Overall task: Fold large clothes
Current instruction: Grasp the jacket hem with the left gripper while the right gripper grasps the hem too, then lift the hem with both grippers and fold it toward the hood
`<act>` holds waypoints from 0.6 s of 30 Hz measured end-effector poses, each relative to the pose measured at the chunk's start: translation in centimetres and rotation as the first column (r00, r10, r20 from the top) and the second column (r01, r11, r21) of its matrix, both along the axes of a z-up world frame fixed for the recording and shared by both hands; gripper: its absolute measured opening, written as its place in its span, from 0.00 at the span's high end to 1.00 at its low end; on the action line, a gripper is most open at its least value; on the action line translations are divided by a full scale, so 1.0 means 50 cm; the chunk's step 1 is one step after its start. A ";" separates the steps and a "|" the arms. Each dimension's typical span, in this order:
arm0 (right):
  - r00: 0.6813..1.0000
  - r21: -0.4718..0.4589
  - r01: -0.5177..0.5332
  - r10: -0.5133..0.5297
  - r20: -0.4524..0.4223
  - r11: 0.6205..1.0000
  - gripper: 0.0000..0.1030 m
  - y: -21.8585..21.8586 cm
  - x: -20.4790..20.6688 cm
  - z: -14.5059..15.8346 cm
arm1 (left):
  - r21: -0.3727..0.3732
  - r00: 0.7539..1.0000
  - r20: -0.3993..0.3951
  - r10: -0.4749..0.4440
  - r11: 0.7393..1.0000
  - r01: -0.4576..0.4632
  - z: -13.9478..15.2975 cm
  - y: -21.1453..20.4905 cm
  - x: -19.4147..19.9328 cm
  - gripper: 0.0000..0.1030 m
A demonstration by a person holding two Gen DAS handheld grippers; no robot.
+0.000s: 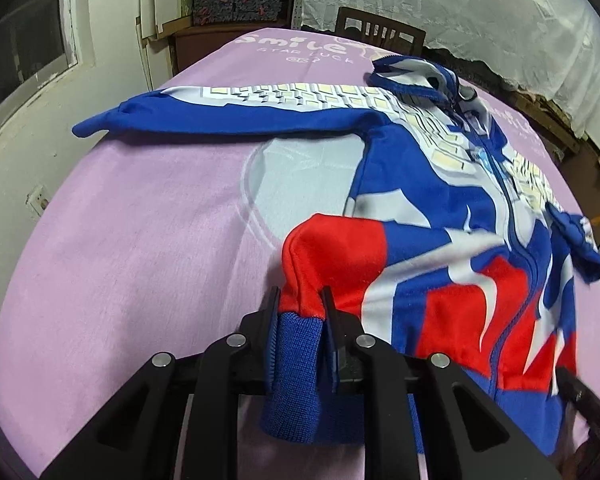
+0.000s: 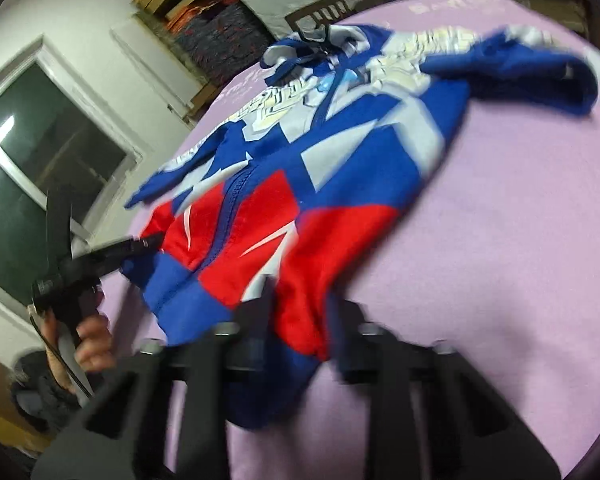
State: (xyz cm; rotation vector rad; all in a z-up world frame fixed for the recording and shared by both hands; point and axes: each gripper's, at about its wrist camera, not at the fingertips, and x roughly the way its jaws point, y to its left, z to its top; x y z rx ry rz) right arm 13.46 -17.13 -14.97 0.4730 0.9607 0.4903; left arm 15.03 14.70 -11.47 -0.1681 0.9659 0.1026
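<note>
1. A blue, red and white zip jacket (image 1: 440, 216) is laid front-up on a pink sheet (image 1: 140, 240), filling the centre and right of the left wrist frame
2. The left gripper (image 1: 300, 300) is seen at lower centre, jaws closed to a narrow gap on the blue ribbed hem (image 1: 296, 360) at one bottom corner
3. The right gripper (image 2: 300, 292) is seen at lower centre of the blurred right wrist frame, jaws clamped on the red fabric at the other bottom corner
4. One sleeve (image 1: 220, 112) is stretched toward upper left; the other (image 2: 540, 68) is bunched at upper right
5. A wooden chair (image 1: 380, 32) is noted behind the sheet at upper centre
</note>
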 end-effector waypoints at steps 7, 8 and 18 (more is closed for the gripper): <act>0.999 0.092 0.051 -0.051 -0.004 0.994 0.94 -0.112 -0.021 0.063 | -0.211 0.990 -0.046 -0.130 0.970 0.117 0.010 -0.044 -0.098 0.83; 0.998 0.078 0.067 -0.067 0.000 0.995 0.95 -0.138 -0.030 0.077 | -0.209 0.987 -0.037 -0.155 0.967 0.144 0.014 -0.062 -0.118 0.83; 0.995 -0.175 0.074 -0.083 -0.047 0.982 0.85 -0.174 -0.048 0.033 | -0.135 0.983 -0.032 -0.180 0.975 0.174 0.009 -0.100 -0.162 0.59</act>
